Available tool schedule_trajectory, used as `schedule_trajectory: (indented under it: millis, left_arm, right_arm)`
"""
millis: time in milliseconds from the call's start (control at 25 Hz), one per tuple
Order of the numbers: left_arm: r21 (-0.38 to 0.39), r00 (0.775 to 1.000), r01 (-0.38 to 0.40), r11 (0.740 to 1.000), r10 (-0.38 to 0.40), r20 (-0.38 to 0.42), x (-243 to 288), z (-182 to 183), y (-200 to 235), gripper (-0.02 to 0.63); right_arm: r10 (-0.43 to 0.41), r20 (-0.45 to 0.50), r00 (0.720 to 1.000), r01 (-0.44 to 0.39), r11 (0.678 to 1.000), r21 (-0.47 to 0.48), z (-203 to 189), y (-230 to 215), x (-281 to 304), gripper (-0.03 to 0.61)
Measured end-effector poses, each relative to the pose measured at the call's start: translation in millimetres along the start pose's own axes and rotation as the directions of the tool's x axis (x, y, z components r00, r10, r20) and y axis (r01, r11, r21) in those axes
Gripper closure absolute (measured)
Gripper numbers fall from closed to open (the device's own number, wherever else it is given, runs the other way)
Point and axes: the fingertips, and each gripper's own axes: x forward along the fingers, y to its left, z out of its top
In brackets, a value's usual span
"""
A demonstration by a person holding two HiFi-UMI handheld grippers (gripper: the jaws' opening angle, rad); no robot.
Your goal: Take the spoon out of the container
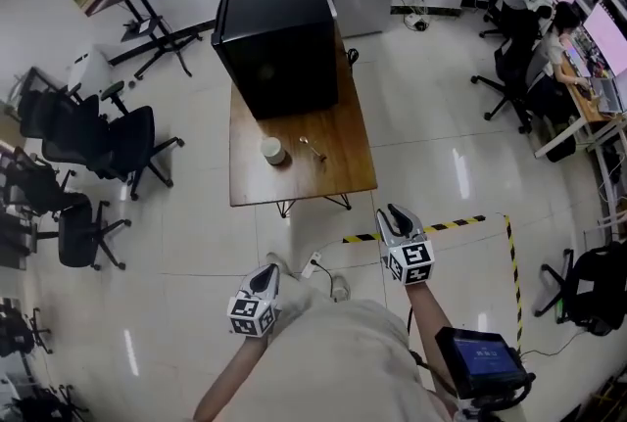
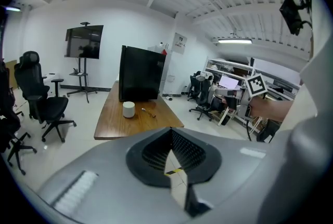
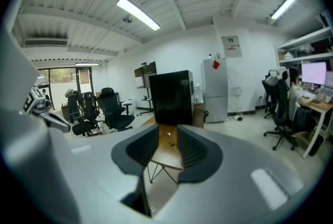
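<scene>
A small white container (image 1: 273,151) stands on the wooden table (image 1: 343,170), also seen in the left gripper view (image 2: 128,109). A metal spoon (image 1: 312,148) lies flat on the tabletop just right of the container, outside it (image 2: 148,112). Both grippers hang over the floor well short of the table's near edge. My left gripper (image 1: 265,273) has its jaws together with nothing between them (image 2: 170,135). My right gripper (image 1: 393,212) stands open and empty, and the table shows through its gap (image 3: 168,132).
A big black box (image 1: 279,38) fills the table's far half. Office chairs (image 1: 98,146) crowd the left. Yellow-black tape (image 1: 441,226) marks the floor, and a power strip (image 1: 312,265) lies close to the person's feet. People sit at desks (image 1: 549,38) at the right.
</scene>
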Motion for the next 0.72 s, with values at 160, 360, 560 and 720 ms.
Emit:
schedule_trajectory:
  millis: [160, 360, 560, 720]
  left_arm:
    - [-0.005, 0.999, -0.037, 0.999, 0.036, -0.025, -8.4, -20.0, 8.8, 0.611]
    - [0.007, 0.999, -0.041, 0.999, 0.041, 0.008, -17.5, -3.7, 18.4, 0.611]
    - [0.018, 0.999, -0.044, 0.999, 0.043, 0.027, -18.4, 14.1, 47.3, 0.611]
    - [-0.001, 0.997, -0.045, 0.999, 0.045, 0.058, -23.9, 32.4, 74.0, 0.611]
  right_arm:
    - [0.023, -0.010, 1.000, -0.022, 0.999, 0.037, -10.5, 11.3, -4.6, 0.466]
    - [0.026, -0.003, 1.000, -0.026, 0.996, 0.082, -4.9, 18.7, -7.0, 0.471]
    - [0.054, -0.022, 0.998, -0.050, 0.986, 0.157, -5.5, 38.0, 8.9, 0.471]
    - [0.075, -0.037, 0.996, -0.070, 0.990, 0.122, 6.0, 63.7, 20.6, 0.471]
